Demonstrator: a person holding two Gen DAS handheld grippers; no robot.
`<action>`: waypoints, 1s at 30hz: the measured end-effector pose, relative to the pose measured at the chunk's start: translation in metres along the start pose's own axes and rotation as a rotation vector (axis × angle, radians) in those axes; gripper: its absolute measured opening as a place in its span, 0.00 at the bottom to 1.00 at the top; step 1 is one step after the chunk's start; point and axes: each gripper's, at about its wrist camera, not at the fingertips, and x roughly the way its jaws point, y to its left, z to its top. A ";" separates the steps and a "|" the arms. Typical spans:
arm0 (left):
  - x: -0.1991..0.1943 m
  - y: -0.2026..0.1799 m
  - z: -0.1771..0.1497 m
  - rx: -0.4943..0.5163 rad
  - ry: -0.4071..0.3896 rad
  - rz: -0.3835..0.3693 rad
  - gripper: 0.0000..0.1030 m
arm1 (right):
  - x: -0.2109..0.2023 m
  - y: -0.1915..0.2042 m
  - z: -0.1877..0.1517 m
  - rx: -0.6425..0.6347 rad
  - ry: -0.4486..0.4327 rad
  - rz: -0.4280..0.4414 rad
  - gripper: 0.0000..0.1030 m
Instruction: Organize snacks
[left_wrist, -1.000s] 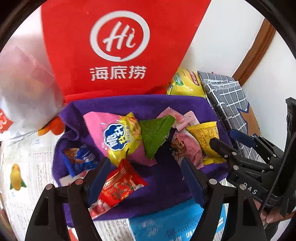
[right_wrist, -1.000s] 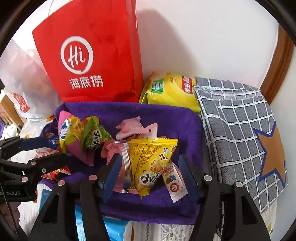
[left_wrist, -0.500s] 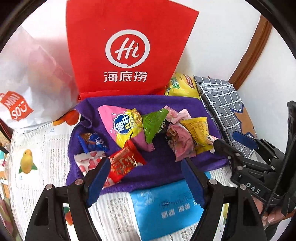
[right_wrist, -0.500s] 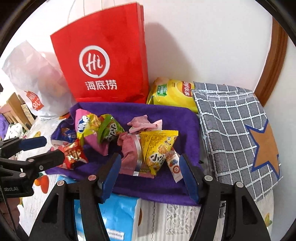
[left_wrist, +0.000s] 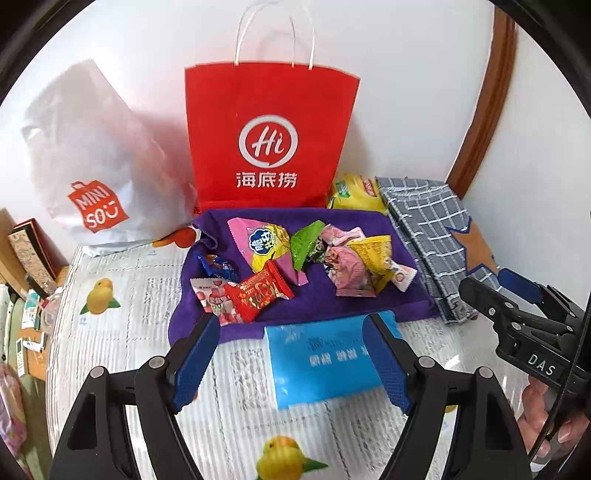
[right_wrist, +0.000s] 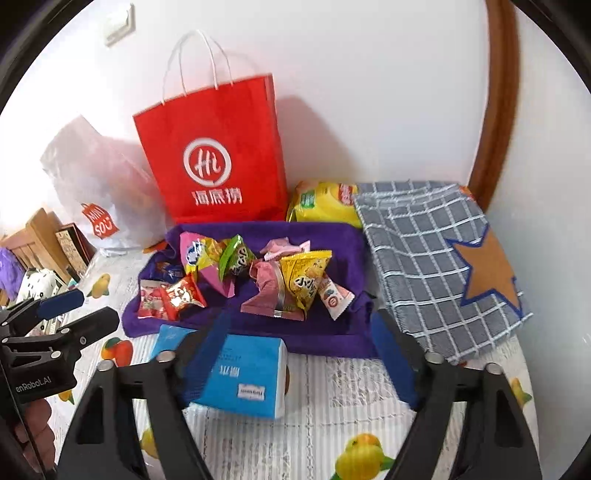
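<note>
Hovering empty over the desk, left tongs (left_wrist: 291, 360) and right tongs (right_wrist: 299, 354) are both opening wider, crinkly snack packets (left_wrist: 295, 266) lying untouched on the purple cloth (left_wrist: 332, 302).

I see a table under a fruit-print cover (left_wrist: 147, 302). At centre frame a purple cloth (left_wrist: 314, 306) lies on it, a blue pack (left_wrist: 325, 362) just below. A checked cloth (left_wrist: 424, 229) lies at right, a red bag (left_wrist: 269, 136) stands behind, a white bag (left_wrist: 92, 166) upper left, a yellow pack (left_wrist: 354, 192) between red bag and checked cloth.
</note>
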 end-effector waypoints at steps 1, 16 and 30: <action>-0.006 -0.002 -0.003 -0.004 -0.011 0.004 0.79 | -0.009 0.000 -0.003 0.002 -0.011 -0.004 0.82; -0.058 -0.011 -0.030 -0.015 -0.106 0.062 0.84 | -0.069 -0.003 -0.030 0.000 -0.076 -0.061 0.95; -0.073 -0.020 -0.035 -0.010 -0.121 0.083 0.84 | -0.084 -0.005 -0.041 0.002 -0.084 -0.057 0.95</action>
